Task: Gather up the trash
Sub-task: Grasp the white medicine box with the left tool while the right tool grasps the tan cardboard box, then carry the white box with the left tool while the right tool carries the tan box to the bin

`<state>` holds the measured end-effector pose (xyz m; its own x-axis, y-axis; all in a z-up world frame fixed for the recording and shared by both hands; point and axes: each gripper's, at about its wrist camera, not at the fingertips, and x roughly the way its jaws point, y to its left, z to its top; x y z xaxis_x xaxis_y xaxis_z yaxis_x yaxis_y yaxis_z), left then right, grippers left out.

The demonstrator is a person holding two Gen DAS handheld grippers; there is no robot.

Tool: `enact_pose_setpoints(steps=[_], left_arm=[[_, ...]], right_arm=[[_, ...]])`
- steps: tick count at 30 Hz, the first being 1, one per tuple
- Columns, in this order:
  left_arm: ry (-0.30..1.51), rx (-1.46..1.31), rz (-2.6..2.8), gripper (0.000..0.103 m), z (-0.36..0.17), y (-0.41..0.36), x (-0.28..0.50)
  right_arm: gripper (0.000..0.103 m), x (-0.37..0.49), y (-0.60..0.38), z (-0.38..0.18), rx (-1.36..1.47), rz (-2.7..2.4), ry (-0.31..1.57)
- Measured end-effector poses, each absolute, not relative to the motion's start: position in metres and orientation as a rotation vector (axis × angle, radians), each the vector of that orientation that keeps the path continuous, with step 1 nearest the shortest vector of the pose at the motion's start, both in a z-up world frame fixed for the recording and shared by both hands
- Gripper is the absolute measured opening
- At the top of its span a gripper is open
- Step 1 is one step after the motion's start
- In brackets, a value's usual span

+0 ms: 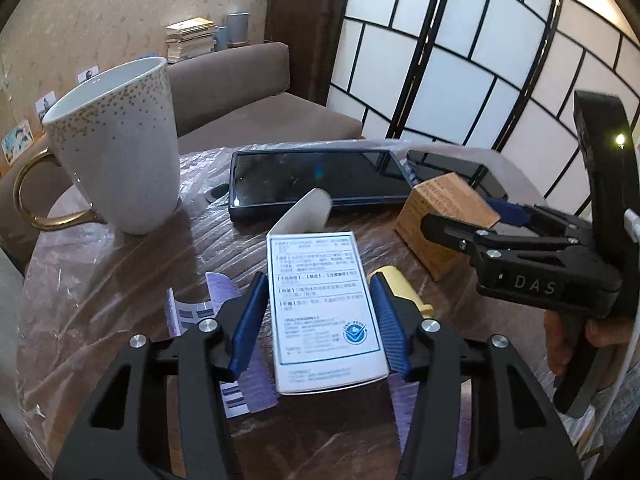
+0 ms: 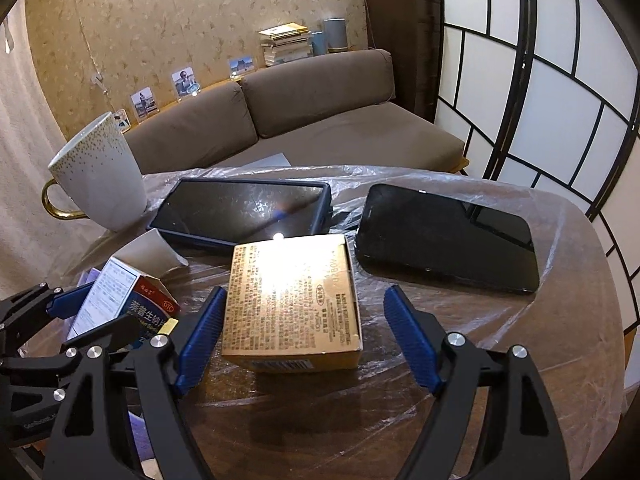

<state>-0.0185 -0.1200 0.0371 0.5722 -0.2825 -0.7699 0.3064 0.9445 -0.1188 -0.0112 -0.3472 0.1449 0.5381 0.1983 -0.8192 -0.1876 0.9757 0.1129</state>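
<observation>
A white medicine box [image 1: 326, 312] with printed text and an open flap lies between the blue pads of my left gripper [image 1: 318, 300]. The jaws are close on both sides with small gaps; I cannot tell whether they grip it. The box also shows in the right wrist view [image 2: 116, 304]. A tan cardboard box [image 2: 294, 304] lies on the plastic-covered table between the pads of my right gripper [image 2: 304, 320], which is open with a wide gap on its right side. The tan box [image 1: 444, 216] and right gripper [image 1: 516, 216] show in the left wrist view.
A white gold-dotted mug [image 1: 116, 148] stands at the left. A tablet [image 2: 244, 210] and a dark phone [image 2: 448, 236] lie at the back of the round table [image 2: 520, 340]. Purple paper slips [image 1: 216, 308] and a yellow object [image 1: 400, 292] lie under the left gripper. A brown sofa [image 2: 320, 120] stands behind.
</observation>
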Motion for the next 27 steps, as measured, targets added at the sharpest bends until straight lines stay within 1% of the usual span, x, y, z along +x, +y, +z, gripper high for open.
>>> enact_pose_setpoints(steps=[1,2,8,15,27], left_arm=[[0.902,0.034,-0.345,0.049,0.036,-0.12,-0.018],[0.899,0.037,-0.347,0.049,0.036,-0.119,-0.018],[0.876,-0.003,-0.374,0.047,0.041,-0.112,-0.024],[0.824,-0.038,-0.413,0.047,0.062,-0.099,-0.041],[0.833,-0.089,-0.424,0.048,0.071,-0.08,-0.071]], right_arm=[[0.062,-0.011,-0.347,0.144,0.011,0.238,0.983],[0.059,-0.011,-0.347,0.143,0.009,0.236,0.984],[0.058,-0.018,-0.351,0.147,0.041,0.242,0.972],[0.058,-0.041,-0.365,0.165,0.093,0.262,0.947],[0.058,-0.089,-0.378,0.178,0.099,0.262,0.951]])
